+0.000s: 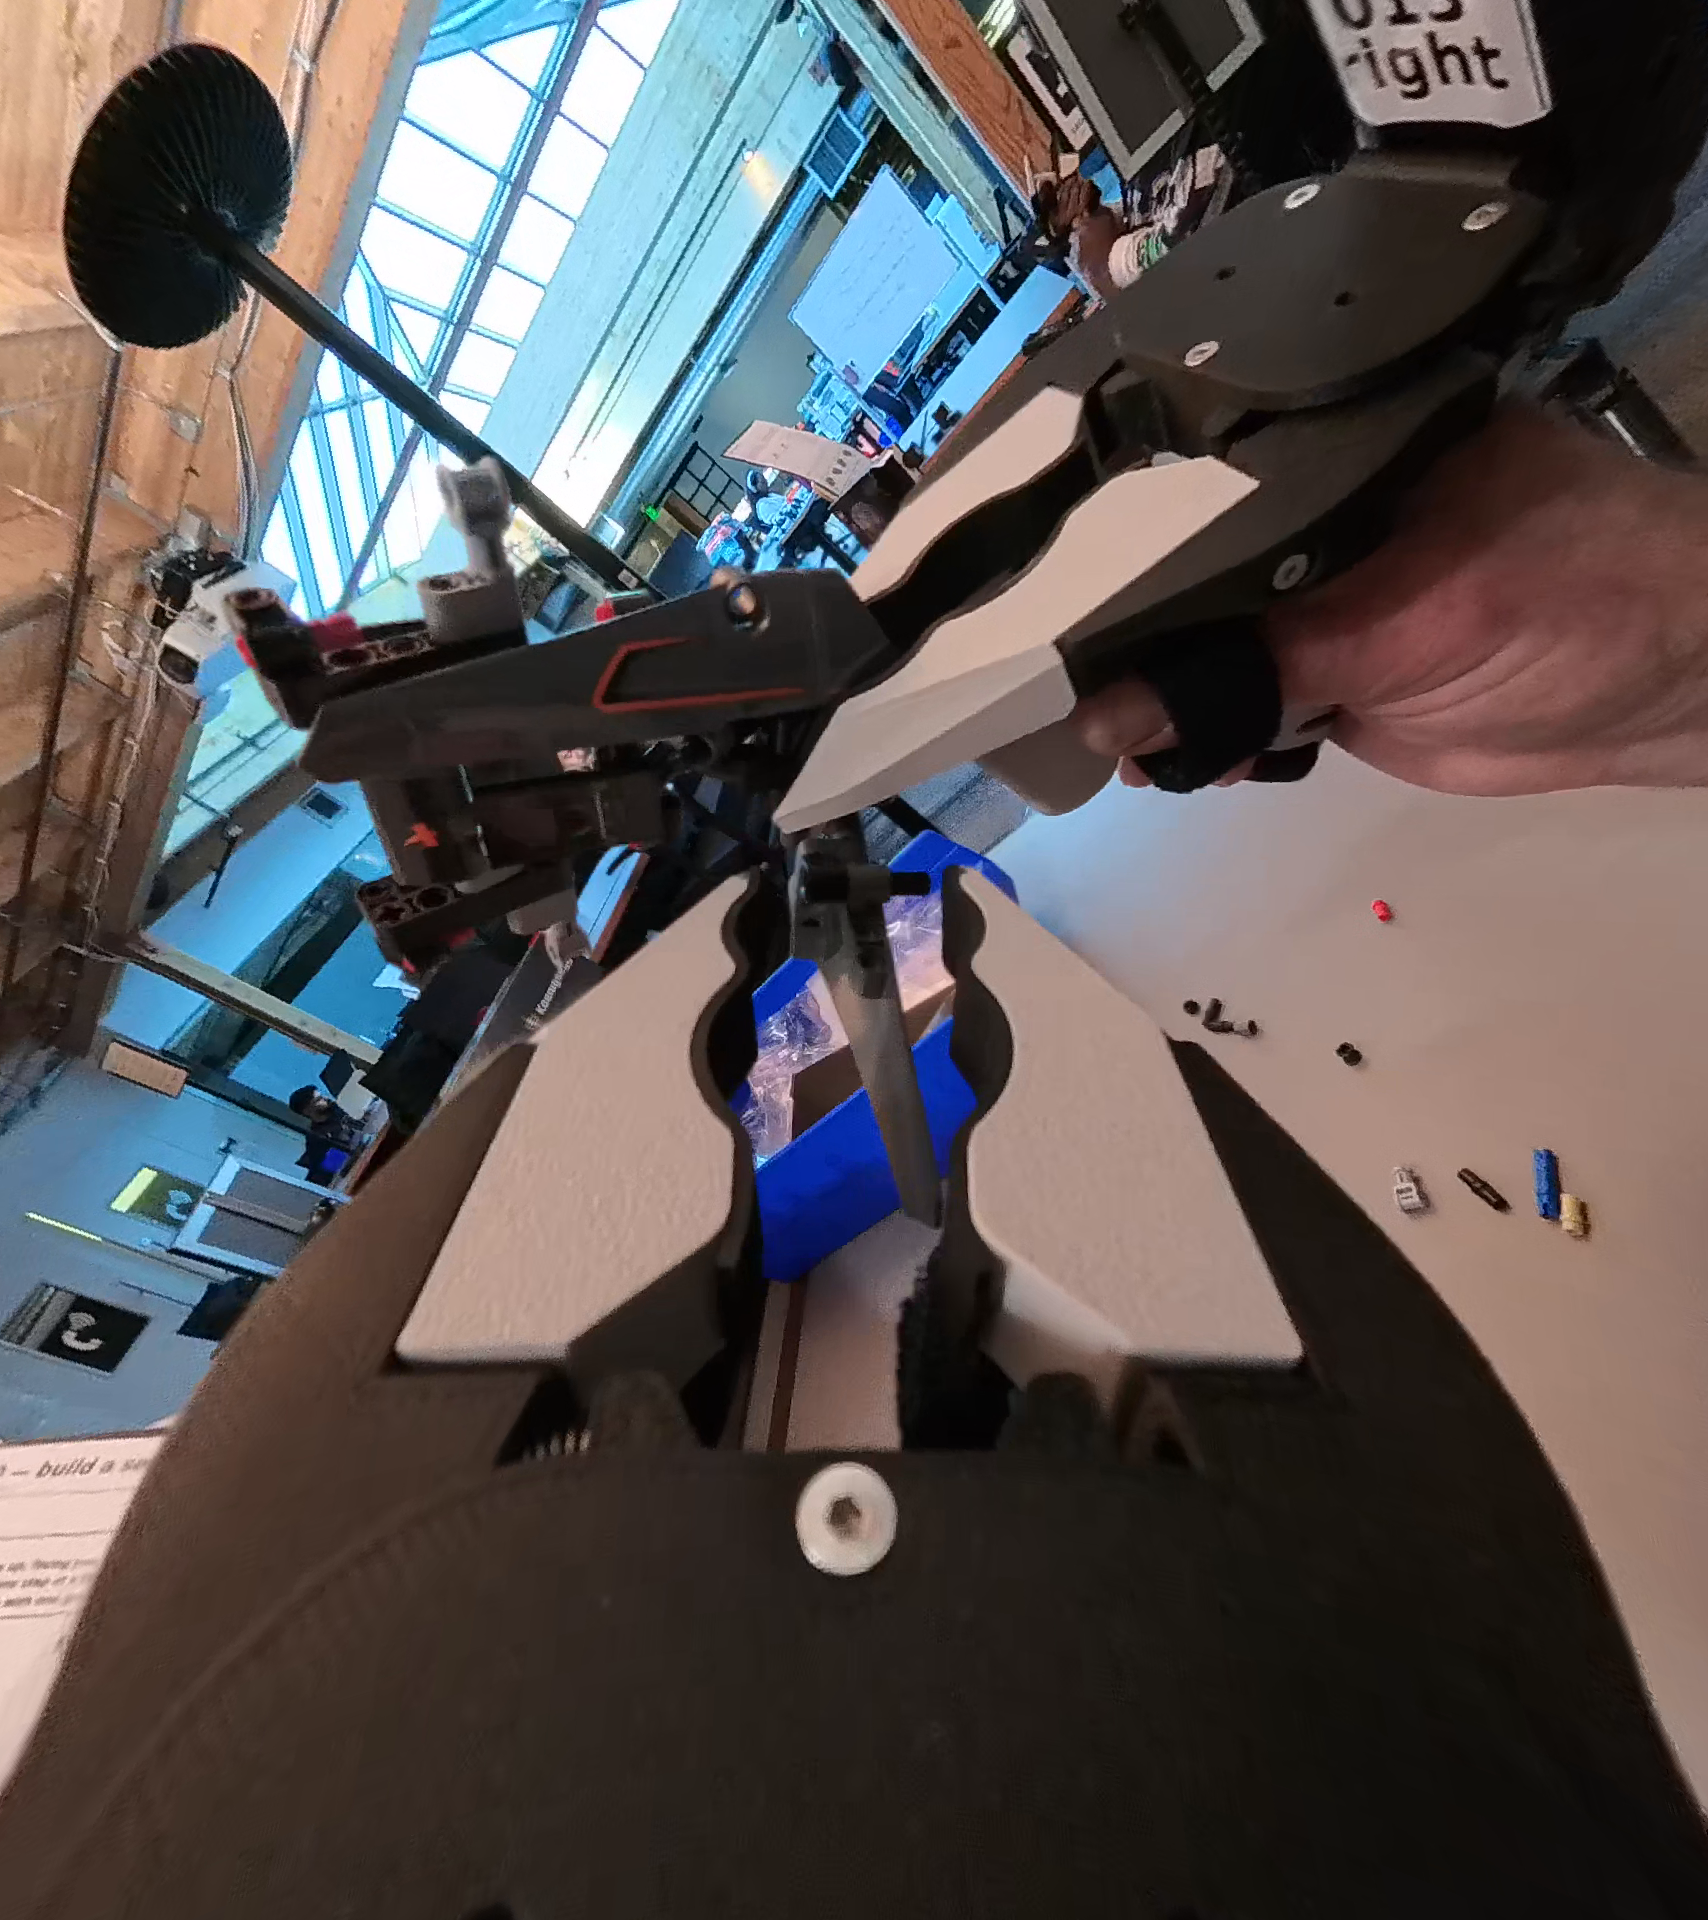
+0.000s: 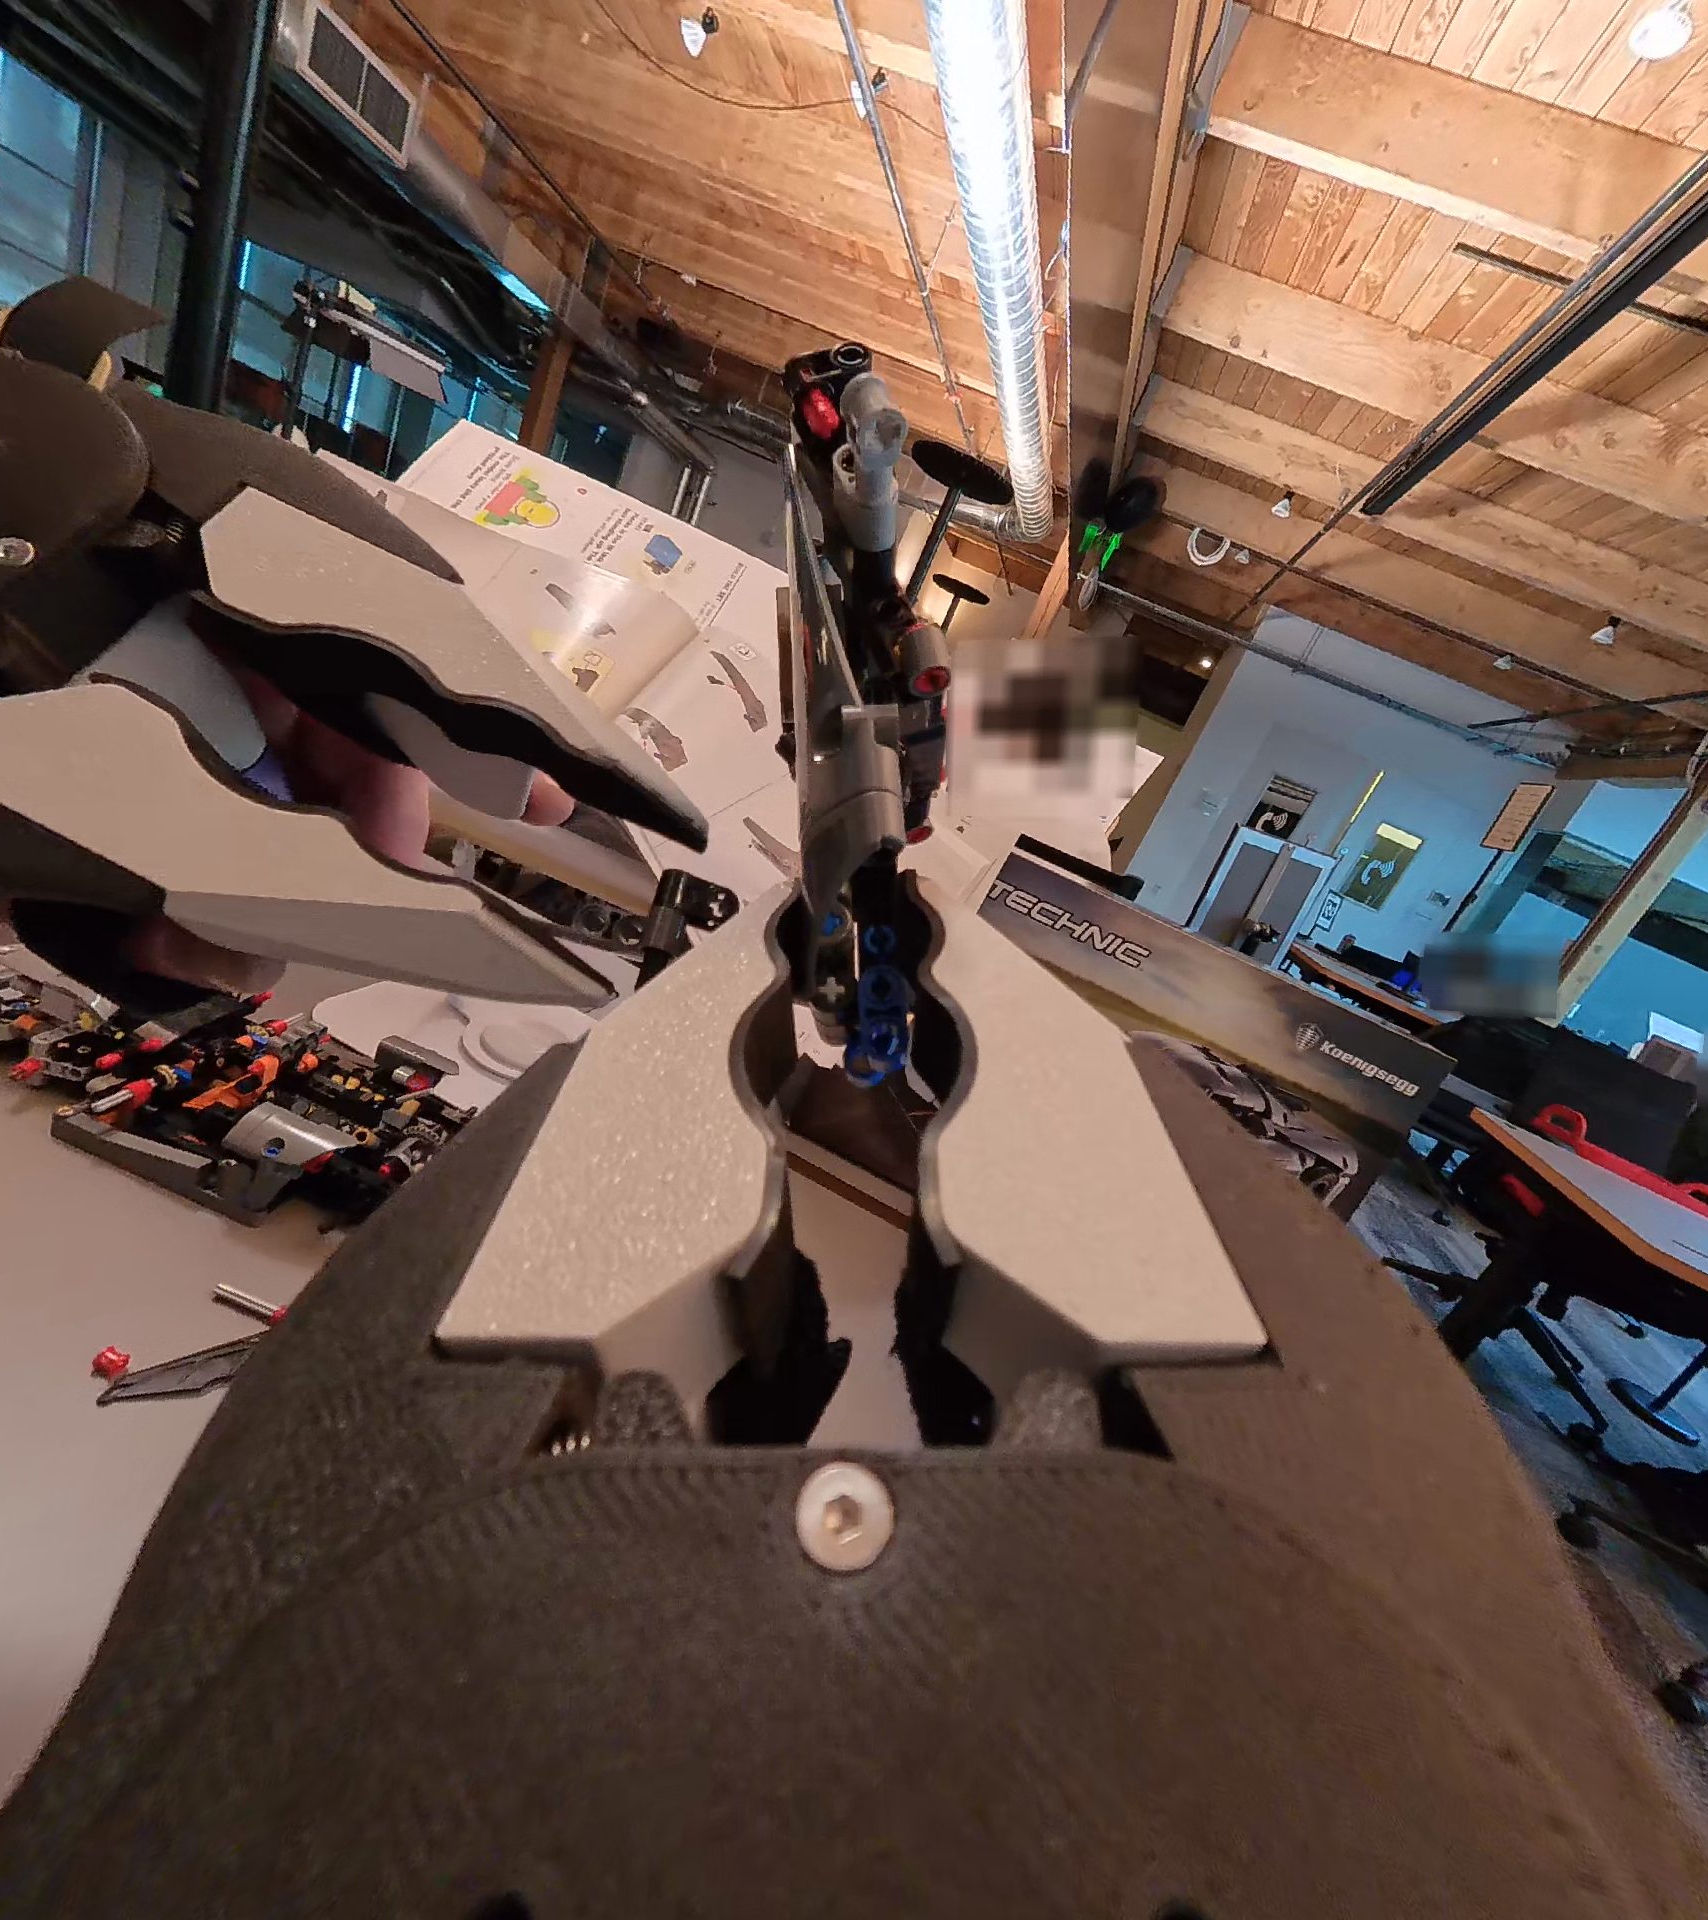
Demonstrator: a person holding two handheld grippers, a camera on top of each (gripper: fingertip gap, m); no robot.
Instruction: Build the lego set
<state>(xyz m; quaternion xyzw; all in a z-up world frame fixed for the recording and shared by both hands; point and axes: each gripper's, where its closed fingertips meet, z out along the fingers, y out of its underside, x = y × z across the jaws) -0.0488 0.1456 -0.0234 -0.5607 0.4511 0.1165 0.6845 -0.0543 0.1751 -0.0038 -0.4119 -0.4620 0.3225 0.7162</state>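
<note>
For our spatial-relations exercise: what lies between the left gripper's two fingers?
In the left wrist view, a slim grey lego piece with a black pin stands in the gap of the left gripper; a blue bin shows behind it.

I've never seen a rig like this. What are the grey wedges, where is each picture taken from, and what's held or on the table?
No robot: a person holds a two-finger gripper in each hand, each with a camera looking along its fingers, the grey wedges. The left wrist view looks along the left gripper, jaws open, a thin grey piece in the gap; whether it touches, I cannot tell. The right wrist view looks along the right gripper, clamped on a dark grey Lego assembly held in the air. On the white table: small loose pieces, a blue bin, a partly built chassis, the open instruction booklet and the set's box.
</note>
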